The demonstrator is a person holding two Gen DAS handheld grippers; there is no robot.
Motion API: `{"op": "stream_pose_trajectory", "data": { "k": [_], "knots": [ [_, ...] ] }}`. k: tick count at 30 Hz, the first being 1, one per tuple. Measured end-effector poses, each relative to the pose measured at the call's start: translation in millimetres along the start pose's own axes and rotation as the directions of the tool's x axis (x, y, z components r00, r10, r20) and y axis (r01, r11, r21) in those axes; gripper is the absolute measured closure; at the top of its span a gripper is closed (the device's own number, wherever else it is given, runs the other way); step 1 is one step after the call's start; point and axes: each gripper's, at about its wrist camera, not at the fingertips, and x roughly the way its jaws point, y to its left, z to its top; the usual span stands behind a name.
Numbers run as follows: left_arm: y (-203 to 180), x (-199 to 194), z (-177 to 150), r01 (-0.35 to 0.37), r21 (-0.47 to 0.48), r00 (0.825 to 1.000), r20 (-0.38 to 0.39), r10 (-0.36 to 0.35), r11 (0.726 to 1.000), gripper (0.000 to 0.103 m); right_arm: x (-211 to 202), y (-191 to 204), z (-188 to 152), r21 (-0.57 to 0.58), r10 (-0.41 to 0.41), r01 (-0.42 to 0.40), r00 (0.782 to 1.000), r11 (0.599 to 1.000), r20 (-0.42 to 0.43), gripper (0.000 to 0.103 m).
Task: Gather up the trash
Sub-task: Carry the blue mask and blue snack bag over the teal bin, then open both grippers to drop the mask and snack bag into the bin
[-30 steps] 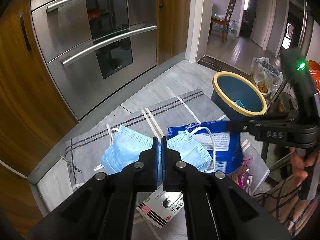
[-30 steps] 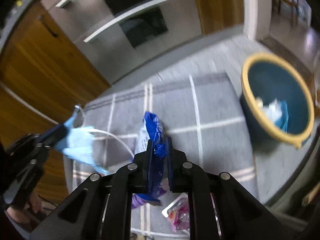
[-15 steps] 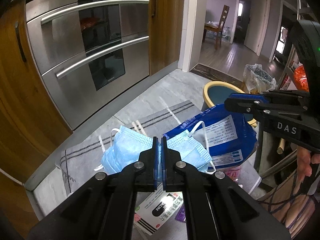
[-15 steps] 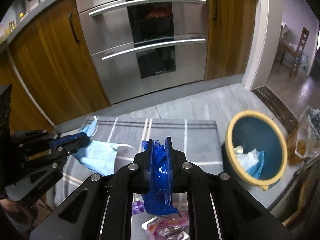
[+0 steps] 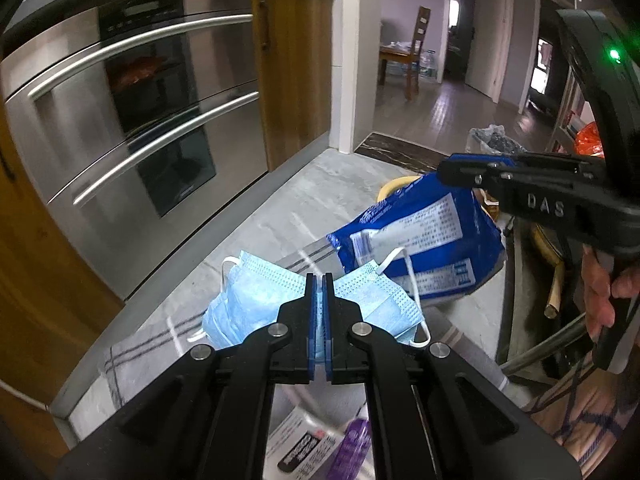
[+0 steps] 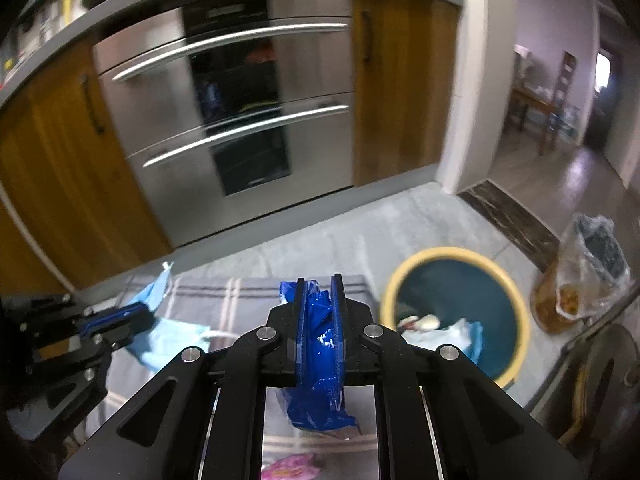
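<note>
My left gripper is shut on a light blue face mask and holds it above the grey striped mat. The mask also shows in the right wrist view, pinched in the left gripper. My right gripper is shut on a blue plastic bag, which hangs in the air. In the left wrist view the bag dangles from the right gripper and hides most of the bin. The teal bin with a yellow rim stands on the floor to the right and holds some trash.
A white and black box and a purple wrapper lie on the mat below the left gripper. A pink wrapper lies below the right gripper. A steel oven and wooden cabinets stand behind. A clear bag sits right of the bin.
Both grippers have risen from the mat with their loads. The blue bag has lifted off the mat and swung up toward the bin.
</note>
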Motion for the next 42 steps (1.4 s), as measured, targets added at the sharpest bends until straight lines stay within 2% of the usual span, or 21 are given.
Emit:
{"op": "stream_pose_trajectory", "data": {
  "k": [5,10,13,22,26,28,32,37,42],
  "knots": [
    [-23.6,25.5,24.0,0.036,0.042,0.999,-0.006,-0.036,0.998,0.100,6.3,-49.9,11.5,0.106,-0.057,0.054,0.998,0.993,0.018,0.091],
    [-46.1,46.3,47.7,0.063,0.080,0.998,-0.005,-0.063,0.995,0.100,14.3,-85.3,11.1,0.165,-0.122,0.118,0.992,0.979,0.014,0.091],
    [-61.5,61.8,61.8,0.091,0.090,0.996,-0.010,-0.090,0.992,0.100,20.5,-112.5,15.2,0.182,-0.203,0.195,0.979,0.964,0.026,0.091],
    [-119.0,111.8,88.4,0.129,0.217,0.992,-0.035,-0.125,0.968,0.100,56.0,-191.7,-2.6,0.271,-0.318,0.328,0.945,0.905,-0.080,0.091],
    [-144.2,143.8,92.4,0.126,0.270,0.992,-0.054,-0.116,0.955,0.100,65.0,-216.1,-11.4,0.338,-0.319,0.345,0.938,0.876,-0.133,0.091],
    [-152.8,162.1,94.3,0.129,0.264,0.991,-0.076,-0.113,0.956,0.100,68.8,-222.6,-15.1,0.357,-0.312,0.347,0.938,0.867,-0.151,0.091],
    [-163.8,200.0,93.3,0.154,0.237,0.984,-0.127,-0.126,0.959,0.100,77.7,-225.2,-17.5,0.351,-0.299,0.340,0.939,0.873,-0.167,0.091],
    [-176.0,220.8,89.5,0.141,0.284,0.985,-0.133,-0.107,0.949,0.100,89.4,-227.1,-20.1,0.341,-0.290,0.336,0.940,0.878,-0.180,0.091],
    [-176.4,233.0,90.8,0.138,0.269,0.984,-0.145,-0.102,0.953,0.098,104.9,-229.4,-23.7,0.351,-0.264,0.320,0.944,0.880,-0.198,0.091]
  ]
}}
